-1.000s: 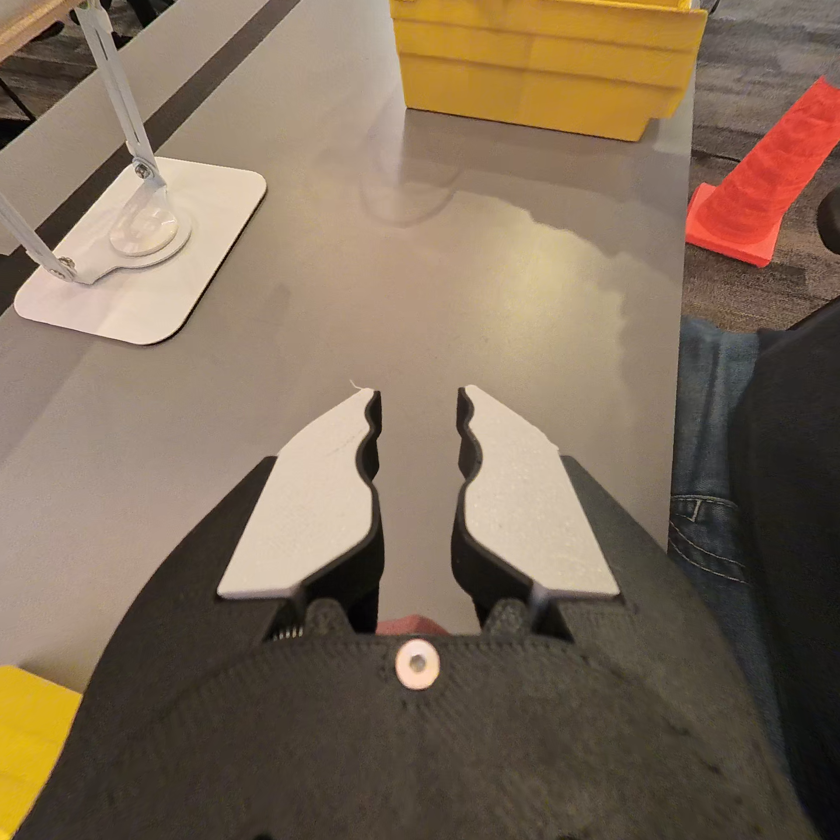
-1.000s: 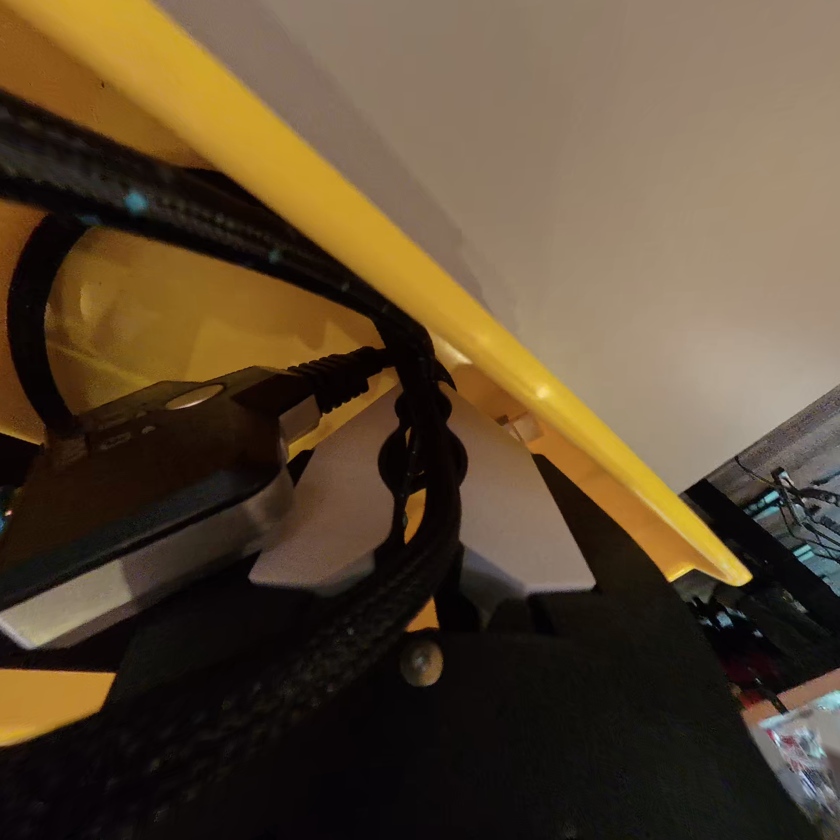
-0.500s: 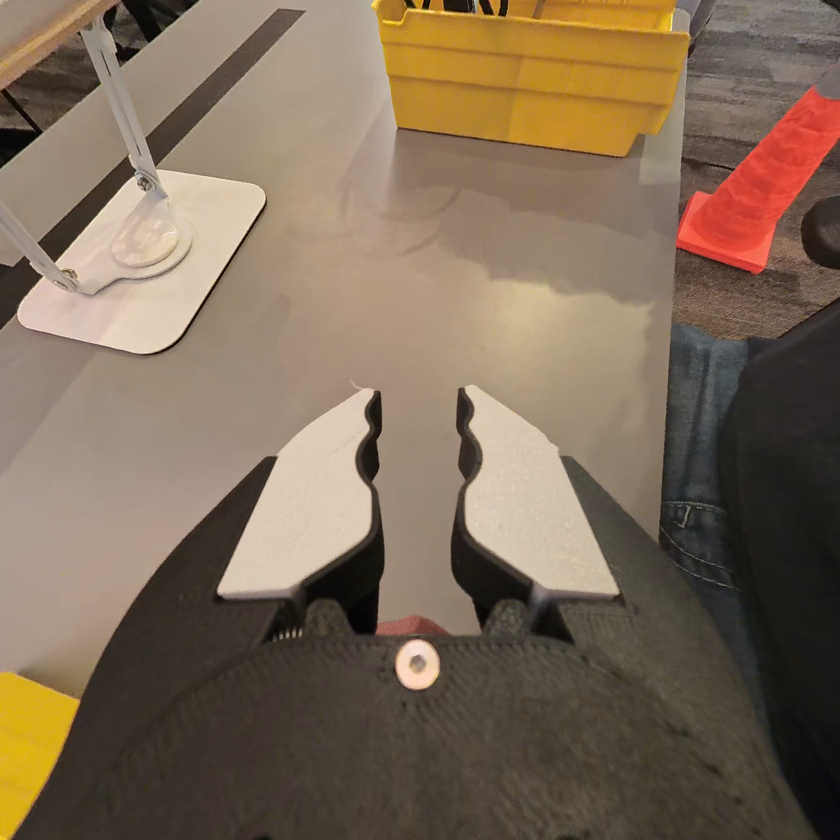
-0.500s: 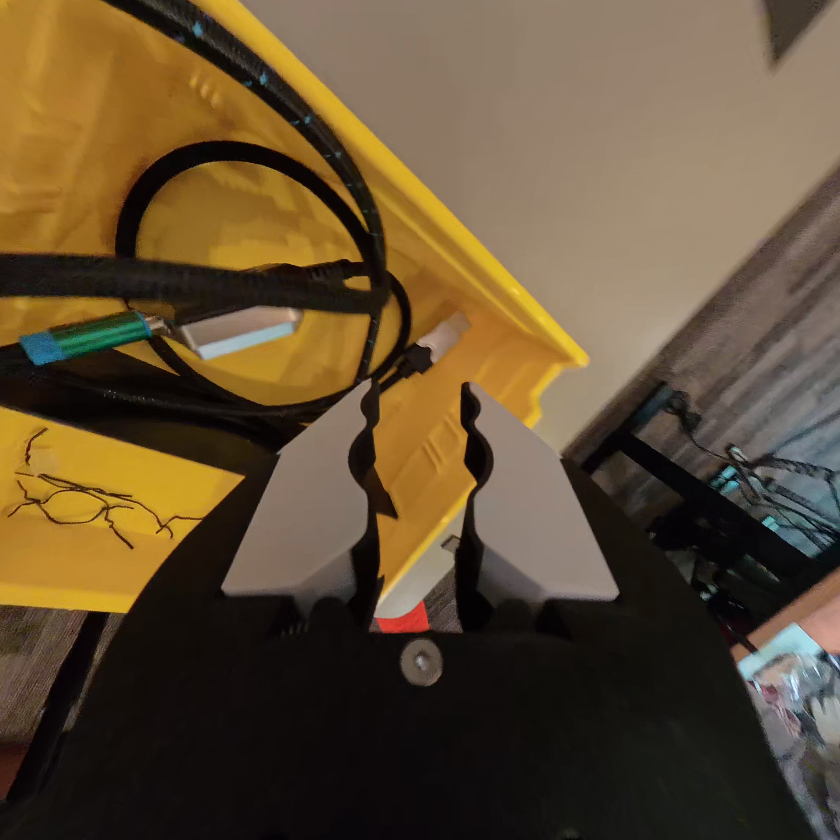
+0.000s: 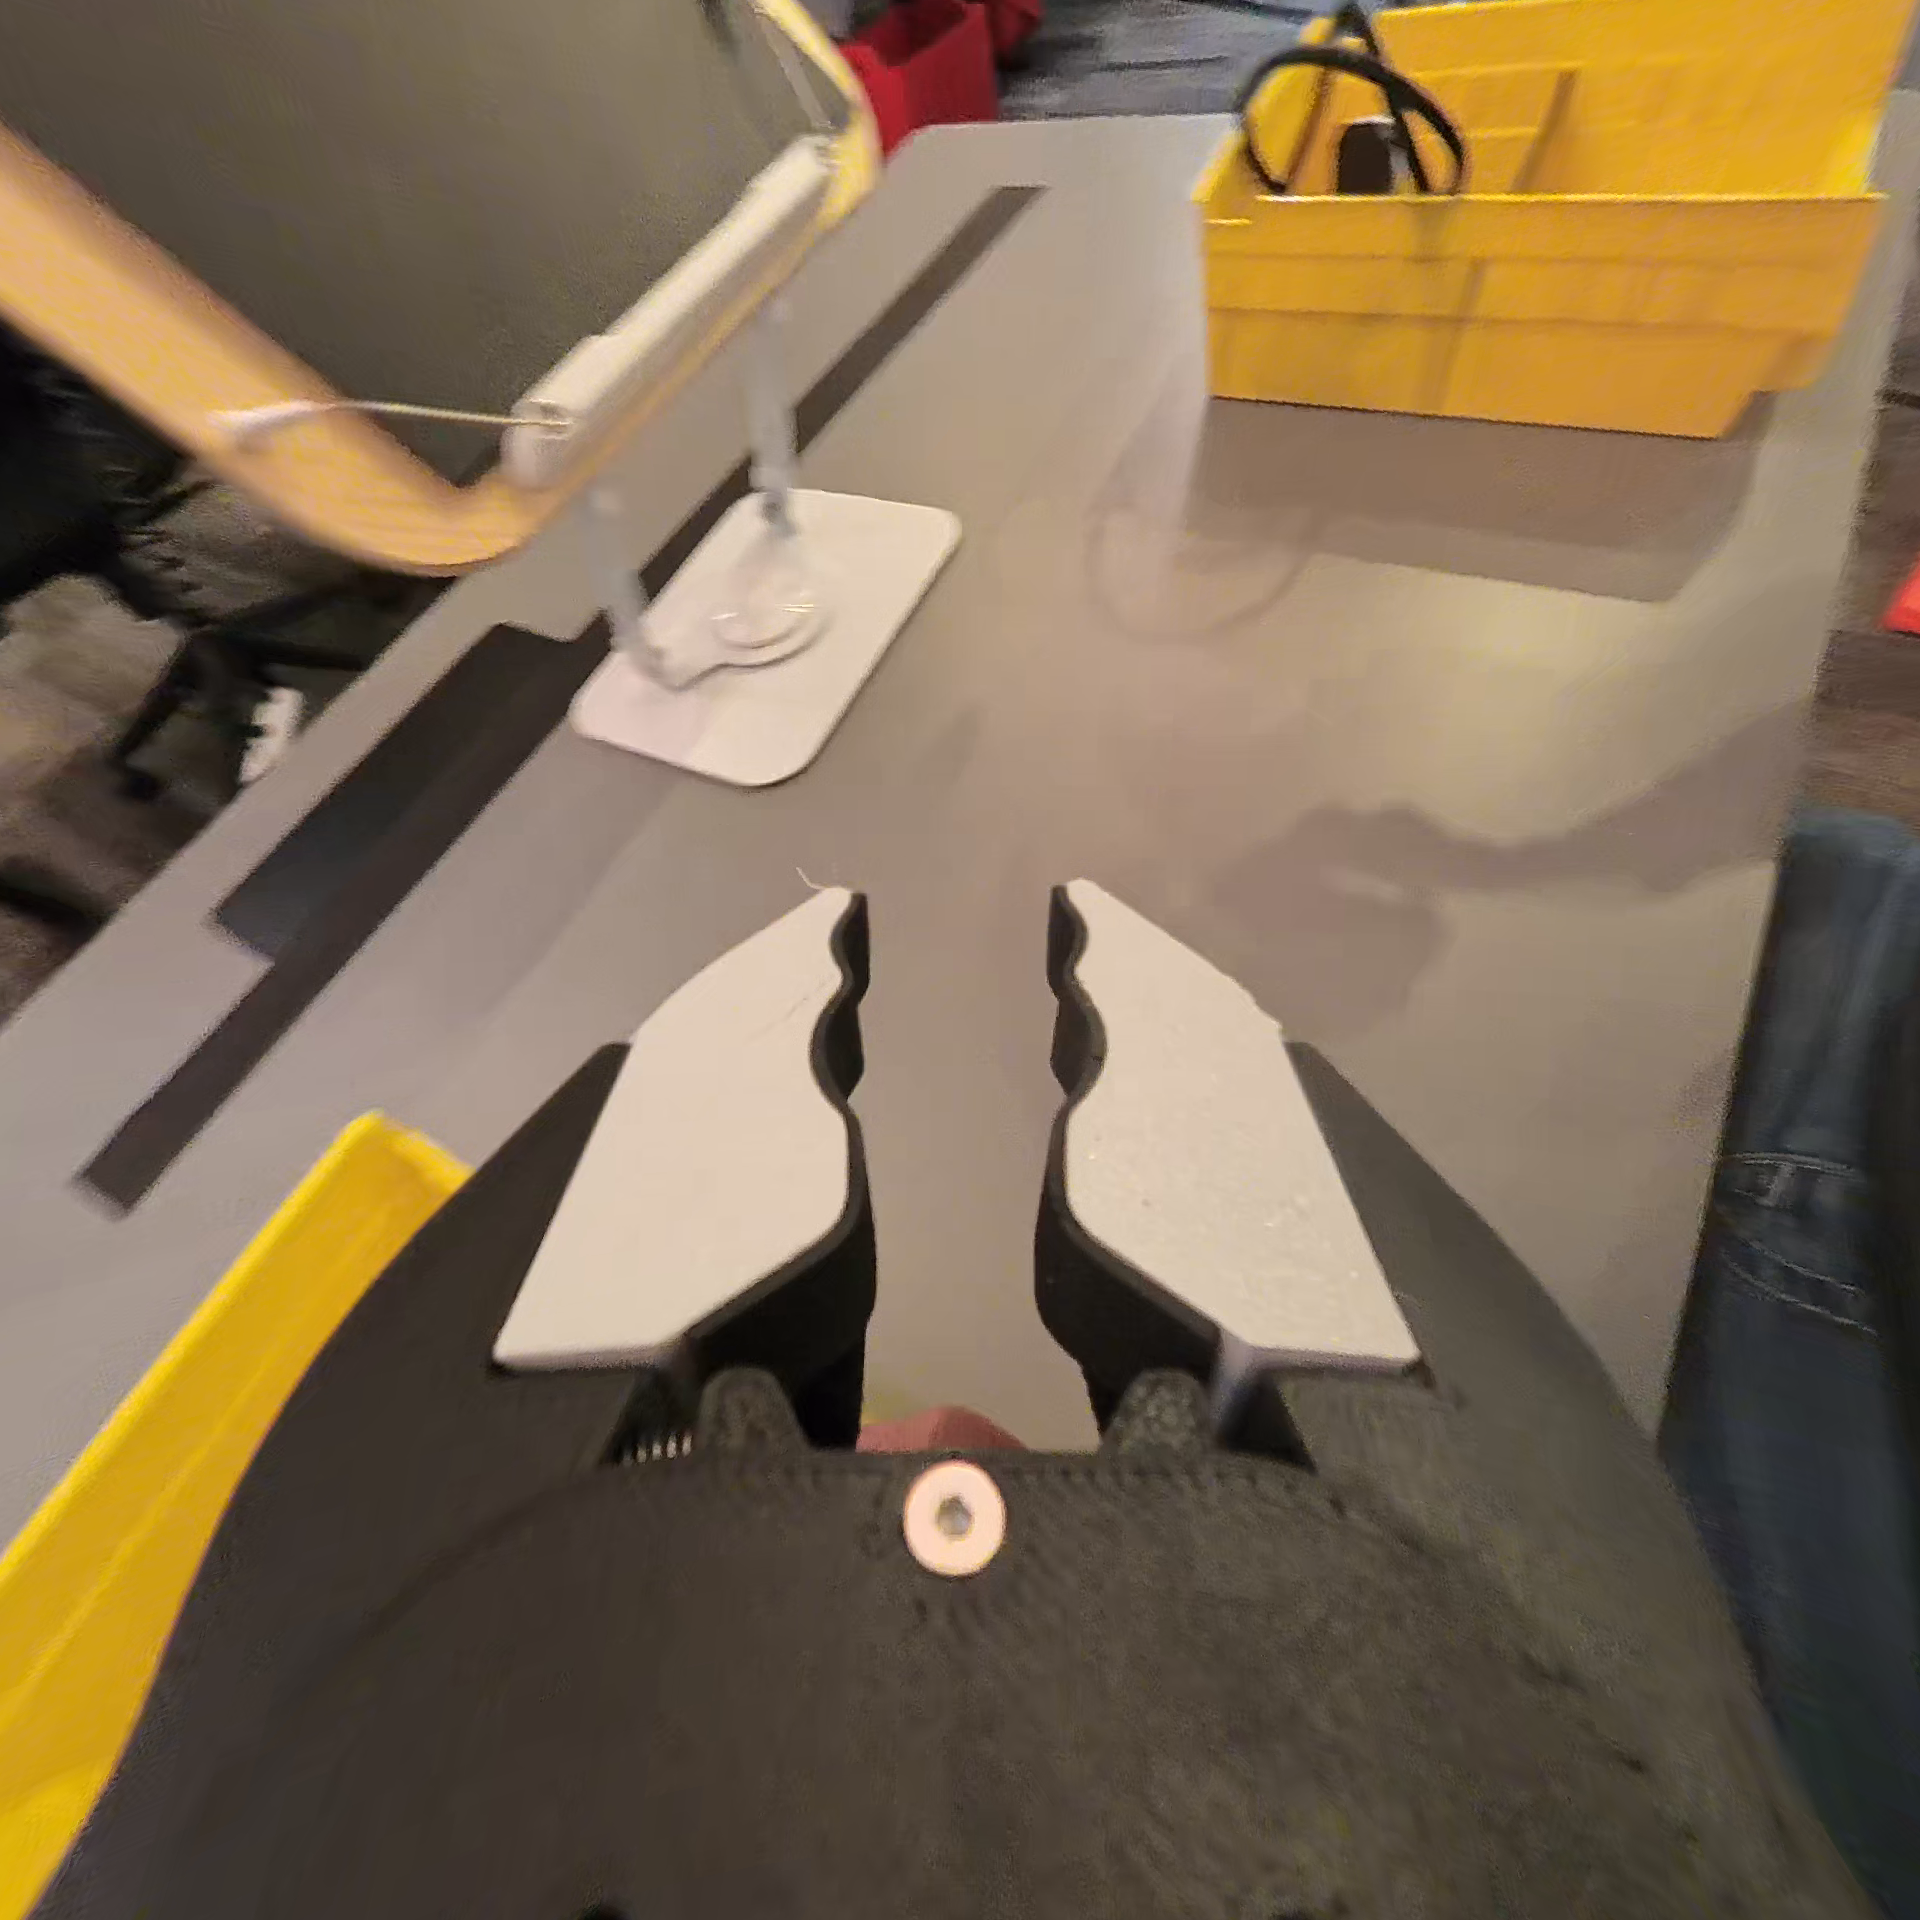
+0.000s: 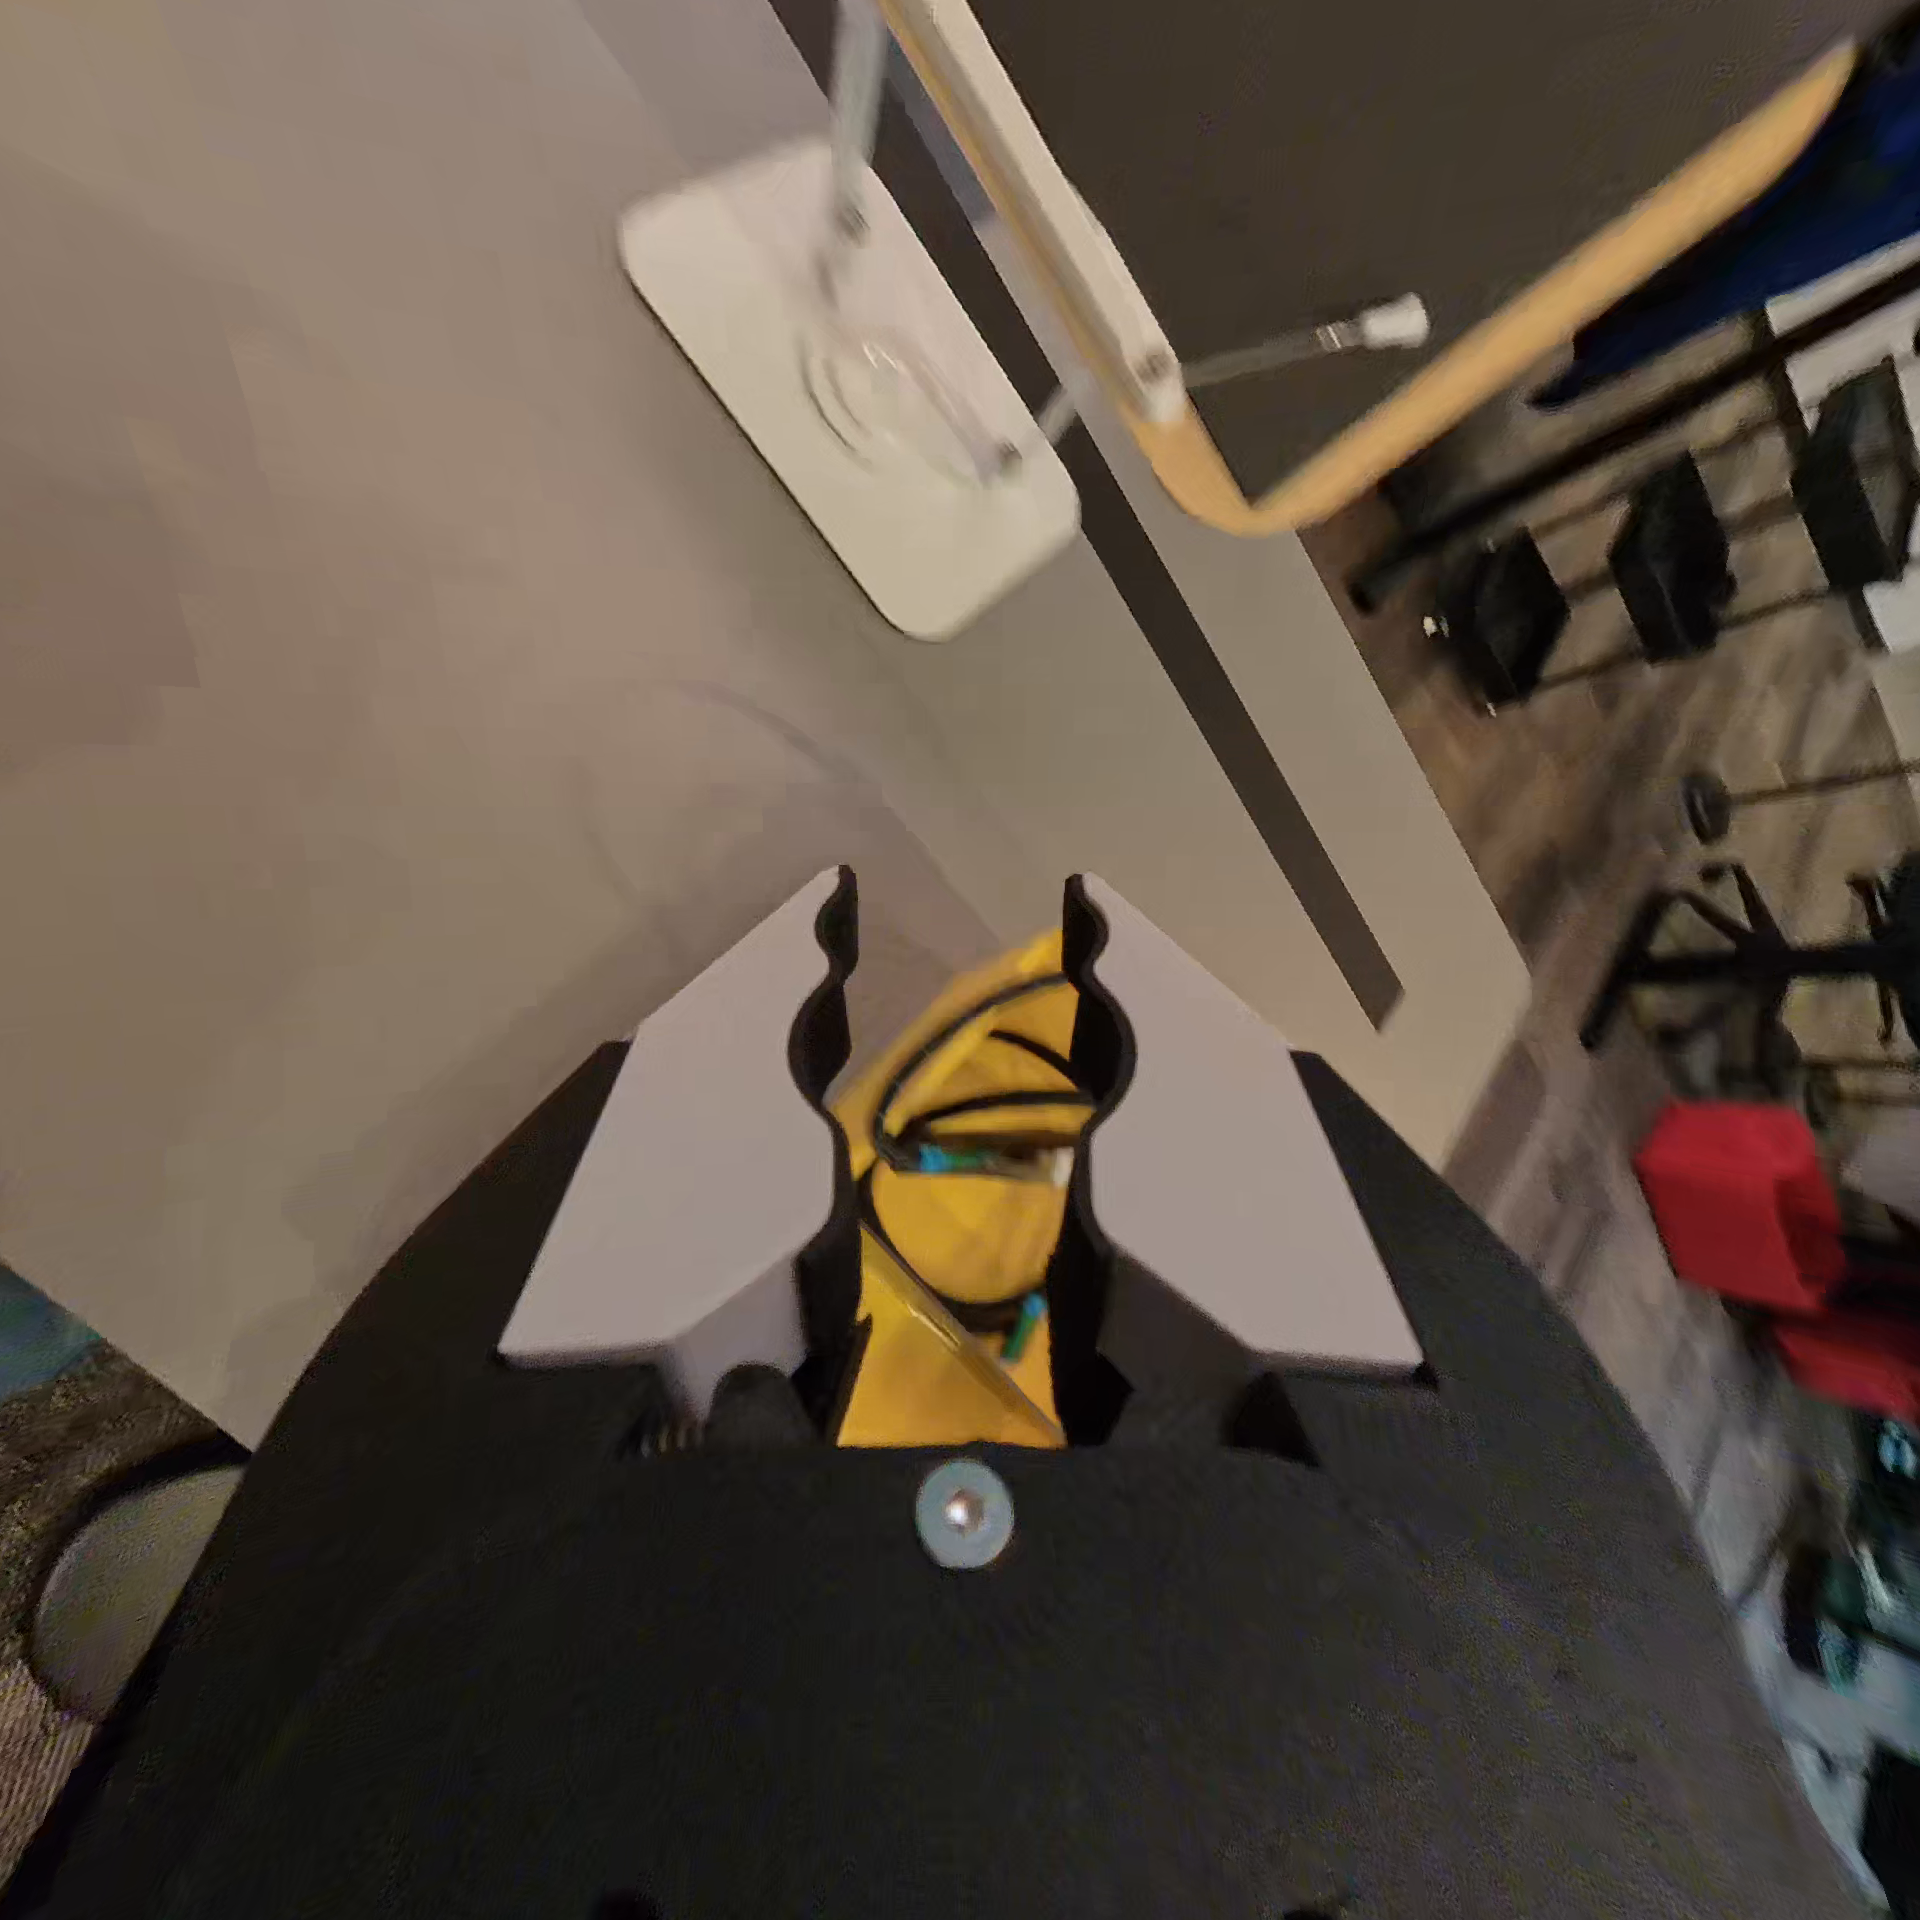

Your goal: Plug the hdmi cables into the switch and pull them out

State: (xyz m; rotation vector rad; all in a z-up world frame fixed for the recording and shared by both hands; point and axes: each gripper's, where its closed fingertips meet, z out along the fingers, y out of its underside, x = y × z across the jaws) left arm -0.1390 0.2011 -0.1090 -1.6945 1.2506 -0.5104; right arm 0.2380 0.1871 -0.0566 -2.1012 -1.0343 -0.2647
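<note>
Black braided HDMI cables (image 5: 1351, 135) loop above the yellow bin (image 5: 1538, 301) at the desk (image 5: 1039, 727) far right corner. Left gripper (image 5: 956, 904) and right gripper (image 6: 961, 894): jaws narrowly parted, holding nothing.

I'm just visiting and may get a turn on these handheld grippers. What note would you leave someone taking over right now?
Left gripper: open, empty, above the grey table.
Right gripper: open, empty, above the yellow bin.
Black cables lie coiled in that bin at the table's far end; the white stand sits to the left.
The switch cannot be made out.
Done: cables appear put away.
Left: confirm nothing remains plugged in.
</note>
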